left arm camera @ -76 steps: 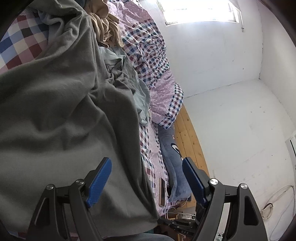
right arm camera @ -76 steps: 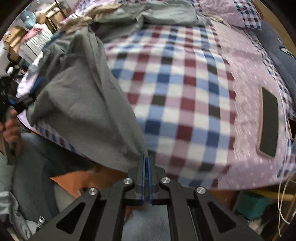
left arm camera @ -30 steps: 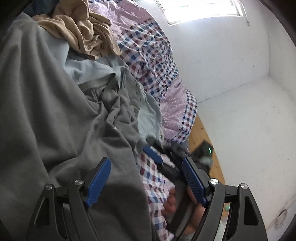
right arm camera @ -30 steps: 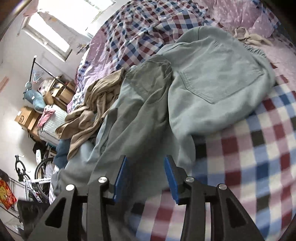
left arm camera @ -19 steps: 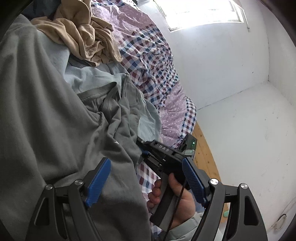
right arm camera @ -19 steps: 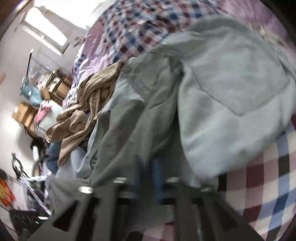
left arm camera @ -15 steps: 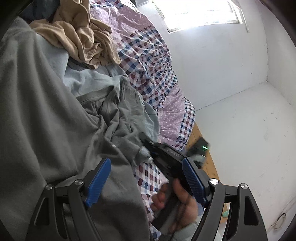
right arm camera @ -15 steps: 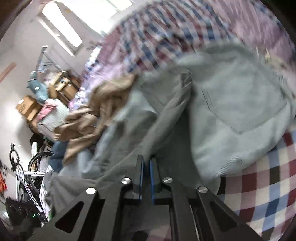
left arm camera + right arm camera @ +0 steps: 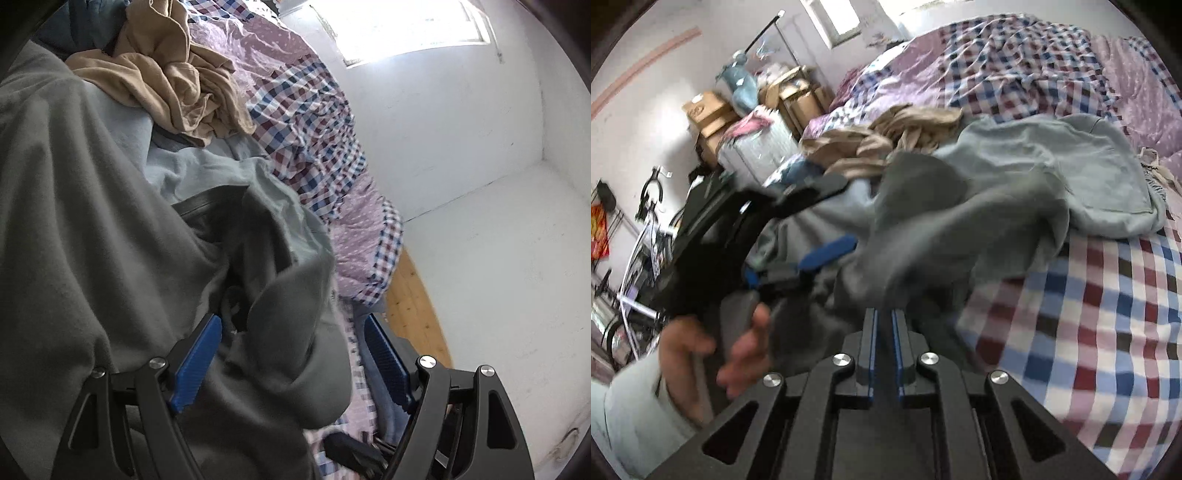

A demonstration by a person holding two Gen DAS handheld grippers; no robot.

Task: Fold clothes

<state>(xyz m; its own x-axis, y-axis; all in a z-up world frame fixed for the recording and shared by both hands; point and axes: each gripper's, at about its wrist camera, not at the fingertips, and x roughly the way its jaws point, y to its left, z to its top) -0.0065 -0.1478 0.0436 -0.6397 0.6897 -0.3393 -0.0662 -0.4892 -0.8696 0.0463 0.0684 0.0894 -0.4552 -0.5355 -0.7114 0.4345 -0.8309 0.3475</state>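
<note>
1. Since half a second ago, the right gripper (image 9: 882, 317) has pulled a fold of the grey garment (image 9: 74, 258) up and toward the near side of the bed, so the cloth now bunches between the left gripper's fingers, where the person's hand and the other tool showed before.
2. The right gripper's blue pads are almost together, and grey cloth rises from the narrow slot between them; motion blur makes the exact pinch point hard to see, but the cloth appears clamped.
3. The left gripper (image 9: 291, 362) has its fingers wide apart. The lifted grey fold (image 9: 295, 332) sits in the gap, close to the left pad, with nothing gripped.
4. In the right wrist view, the left gripper appears at the left, held by the person's hand (image 9: 738, 350) with a pale sleeve below it.
5. The grey garment lies on the checked bedspread (image 9: 1089, 314) at the near left of the bed.
6. Pale blue trousers (image 9: 1071, 177) lie just beyond it, partly under the grey cloth.
7. A crumpled tan garment (image 9: 166, 74) sits farther away, touching the blue trousers.
8. Cardboard boxes (image 9: 709, 110) stand by the far left wall.
</note>
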